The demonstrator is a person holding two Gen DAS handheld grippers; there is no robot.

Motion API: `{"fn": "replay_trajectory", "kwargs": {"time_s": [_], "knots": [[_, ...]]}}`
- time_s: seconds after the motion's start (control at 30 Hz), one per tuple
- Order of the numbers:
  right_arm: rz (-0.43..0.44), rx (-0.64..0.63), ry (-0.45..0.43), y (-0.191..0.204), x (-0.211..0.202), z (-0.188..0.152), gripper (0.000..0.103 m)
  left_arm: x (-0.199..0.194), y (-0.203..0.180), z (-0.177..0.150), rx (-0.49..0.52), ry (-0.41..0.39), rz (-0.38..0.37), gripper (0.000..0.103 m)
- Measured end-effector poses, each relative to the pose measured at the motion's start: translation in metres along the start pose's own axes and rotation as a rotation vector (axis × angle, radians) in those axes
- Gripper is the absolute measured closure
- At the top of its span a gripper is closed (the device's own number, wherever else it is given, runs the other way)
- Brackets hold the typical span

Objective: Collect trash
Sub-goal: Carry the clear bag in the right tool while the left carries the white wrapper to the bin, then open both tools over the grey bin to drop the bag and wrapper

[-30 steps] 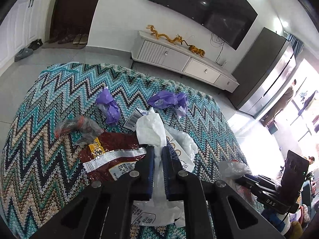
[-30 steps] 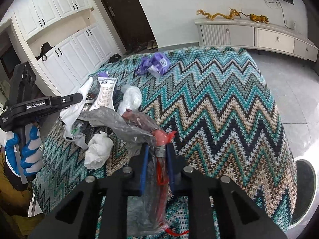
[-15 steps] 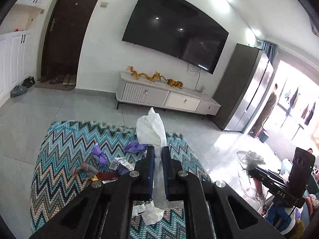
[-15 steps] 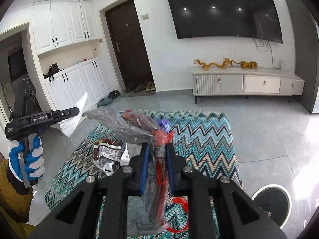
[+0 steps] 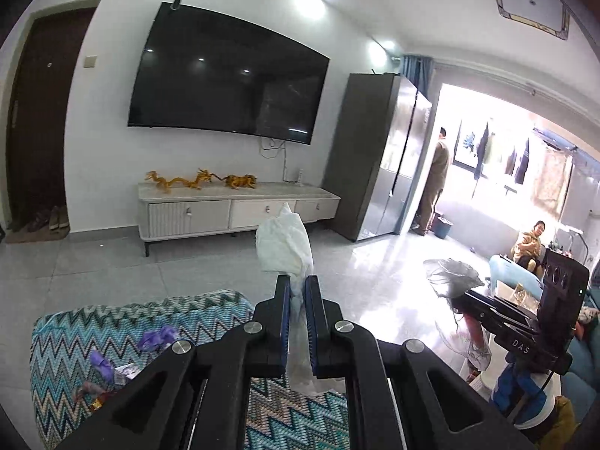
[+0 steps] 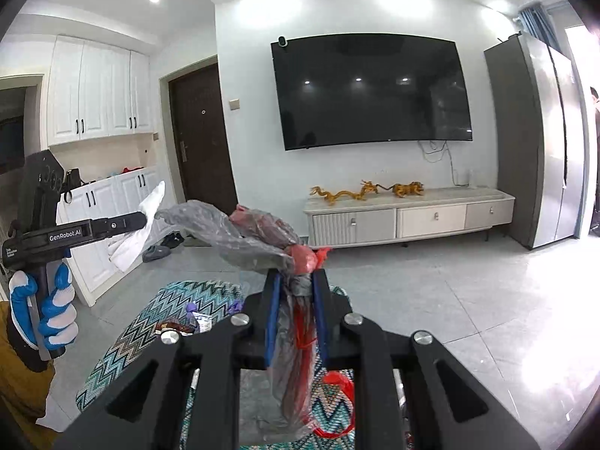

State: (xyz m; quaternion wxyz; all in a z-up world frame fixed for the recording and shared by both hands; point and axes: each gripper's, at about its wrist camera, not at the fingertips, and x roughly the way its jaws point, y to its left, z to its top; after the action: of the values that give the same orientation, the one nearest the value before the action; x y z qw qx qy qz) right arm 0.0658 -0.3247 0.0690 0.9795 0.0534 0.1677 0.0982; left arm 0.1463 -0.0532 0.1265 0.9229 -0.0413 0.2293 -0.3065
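Both grippers are high above the floor, and each one carries trash. The left gripper has its jaws clenched on a white bag, which sticks up past the fingertips and hangs below them. The right gripper has its jaws clenched on a grey bag with red plastic inside; one red loop hangs under it.

Below lies one zigzag rug on the tile floor. Its far edge ends well before the TV cabinet, so a wide strip of bare tiles stays between them. To the right of the rug the floor is open up to the fridge.

On the rug I count two purple scraps, one white wrapper and some reddish trash near the left gripper's arm; the exact number there I cannot tell. One gloved hand holds the left gripper.
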Motion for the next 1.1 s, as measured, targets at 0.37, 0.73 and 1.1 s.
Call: {"fn": "replay_trajectory", "kwargs": {"time_s": [0.37,0.73,1.1], "knots": [[-0.217,0.081,0.074,-0.113,-0.005,-0.006,0.087,0.162,-0.136,-0.015,0.165,0.228,-0.195,0.095],[-0.318,0.356,0.286,-0.244,0.064,-0.115,0.087,0.324,-0.185,-0.106,0.258,0.532,-0.223,0.095],[-0.391,0.552,0.496,-0.307,0.143,-0.232,0.084,0.427,-0.169,-0.186,0.163,0.741,-0.241,0.094]]}}
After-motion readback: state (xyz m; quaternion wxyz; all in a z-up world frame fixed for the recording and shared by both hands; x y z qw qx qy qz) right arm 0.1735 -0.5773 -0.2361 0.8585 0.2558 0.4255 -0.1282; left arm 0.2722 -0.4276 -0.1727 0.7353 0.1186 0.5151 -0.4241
